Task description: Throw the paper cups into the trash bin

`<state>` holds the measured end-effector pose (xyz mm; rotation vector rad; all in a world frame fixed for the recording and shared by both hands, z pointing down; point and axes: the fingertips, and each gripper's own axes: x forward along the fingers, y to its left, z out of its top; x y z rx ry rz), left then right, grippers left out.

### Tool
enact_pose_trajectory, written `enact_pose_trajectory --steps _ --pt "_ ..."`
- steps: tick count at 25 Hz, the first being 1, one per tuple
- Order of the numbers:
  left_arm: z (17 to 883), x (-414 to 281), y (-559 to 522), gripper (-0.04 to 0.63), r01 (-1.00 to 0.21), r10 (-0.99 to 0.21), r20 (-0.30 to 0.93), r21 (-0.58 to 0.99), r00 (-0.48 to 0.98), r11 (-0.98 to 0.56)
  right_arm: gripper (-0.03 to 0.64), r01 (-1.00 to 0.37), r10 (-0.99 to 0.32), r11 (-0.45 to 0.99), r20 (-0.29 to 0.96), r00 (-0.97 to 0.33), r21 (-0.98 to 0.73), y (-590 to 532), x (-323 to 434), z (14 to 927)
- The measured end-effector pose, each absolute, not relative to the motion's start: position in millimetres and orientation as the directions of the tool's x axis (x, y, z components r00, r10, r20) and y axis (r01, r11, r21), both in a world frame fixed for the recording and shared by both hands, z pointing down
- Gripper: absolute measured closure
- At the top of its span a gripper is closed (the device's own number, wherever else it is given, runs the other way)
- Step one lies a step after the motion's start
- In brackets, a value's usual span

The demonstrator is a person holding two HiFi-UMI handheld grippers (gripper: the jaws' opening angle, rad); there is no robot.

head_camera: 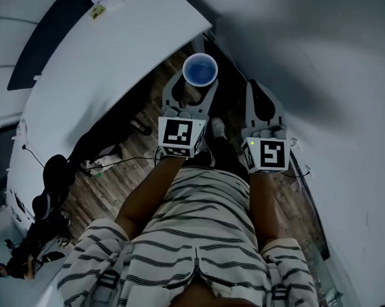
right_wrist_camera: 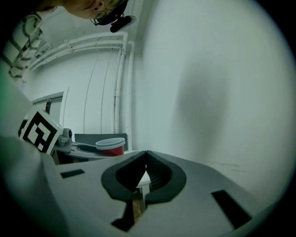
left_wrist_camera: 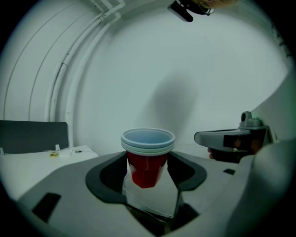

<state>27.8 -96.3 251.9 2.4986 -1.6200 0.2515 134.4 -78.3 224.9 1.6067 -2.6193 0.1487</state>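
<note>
Left tongs [left_wrist_camera: 148, 172] clench the stacked paper cups [left_wrist_camera: 148, 143] upright between them; right tongs [right_wrist_camera: 146, 161] pressed together, empty.

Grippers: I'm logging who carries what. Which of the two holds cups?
The left gripper: its jaws clamp the stack of red cups. The right gripper holds nothing, its jaws pressed together.

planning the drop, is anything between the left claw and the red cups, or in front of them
Nothing: the left claw is shut on the stacked red paper cups with pale rims. No trash bin shows in any view, so that path cannot be judged.
</note>
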Motion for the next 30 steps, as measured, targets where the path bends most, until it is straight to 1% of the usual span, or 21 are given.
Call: enact_pose_trajectory --steps 9,15,22,30 --pt "296.1 41.8 -98.9 0.305 -0.902 -0.859 0.287 0.049 0.424 -0.429 0.607 -0.912 -0.9 0.405 0.145 -0.411 -0.071 -80.0 155.0 257.7" --pt "337.4 42.2 -103.7 0.305 -0.889 -0.825 0.351 0.053 0.443 -0.455 0.607 -0.914 -0.895 0.398 0.184 -0.406 -0.08 -89.3 147.9 287.9" --pt "394.6 40.8 -114.6 0.305 -0.895 -0.802 0.411 0.093 0.433 -0.436 0.607 -0.915 -0.884 0.392 0.234 -0.404 -0.1 -105.5 144.0 333.0" --pt "465.6 46.9 -118.6 0.305 -0.902 -0.781 0.468 0.101 0.415 -0.419 0.607 -0.911 -0.862 0.391 0.295 -0.412 -0.13 -108.7 144.5 395.8"
